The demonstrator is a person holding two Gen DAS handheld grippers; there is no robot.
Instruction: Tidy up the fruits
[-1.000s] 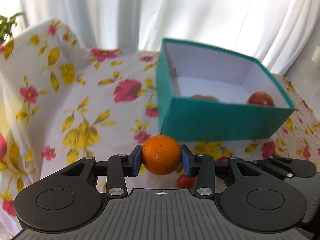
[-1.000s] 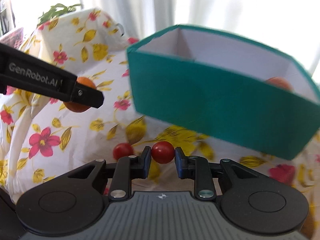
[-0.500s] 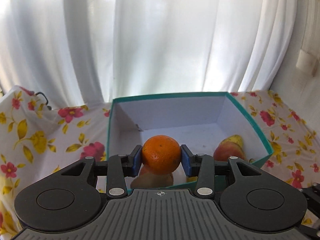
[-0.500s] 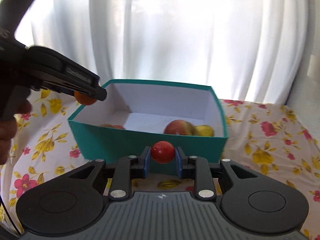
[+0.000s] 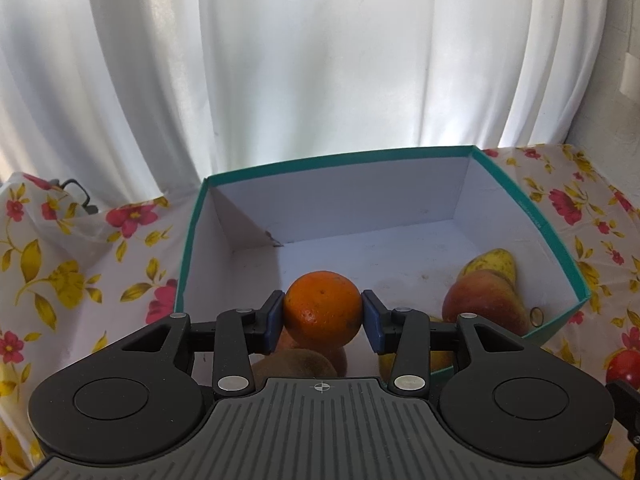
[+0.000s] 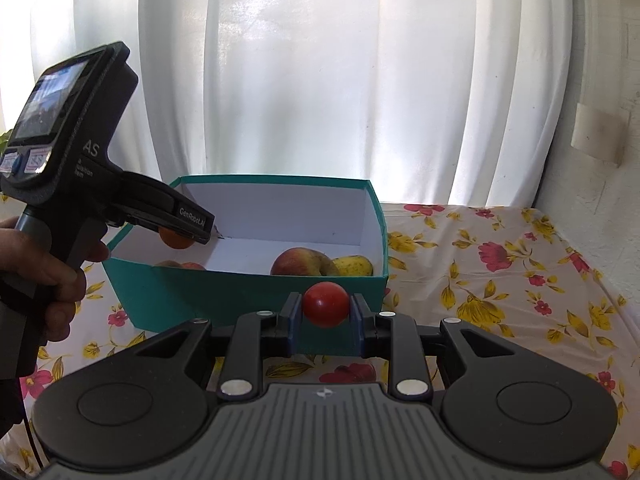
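Both wrist views face the teal box (image 5: 532,216), sharing it.

Backlit white curtains (image 5: 320,80); floral tablecloth (image 6: 500,280); pale wall (image 6: 616,160)

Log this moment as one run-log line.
left gripper: shut on orange, over teal box | right gripper: shut on tomato, short of box

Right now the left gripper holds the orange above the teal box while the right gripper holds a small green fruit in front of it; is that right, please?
Nearly. The fruit in the right gripper is red, not green: the right wrist view shows a small red fruit clamped between its pads in front of the teal box. The rest stands: the left gripper holds the orange above the box.
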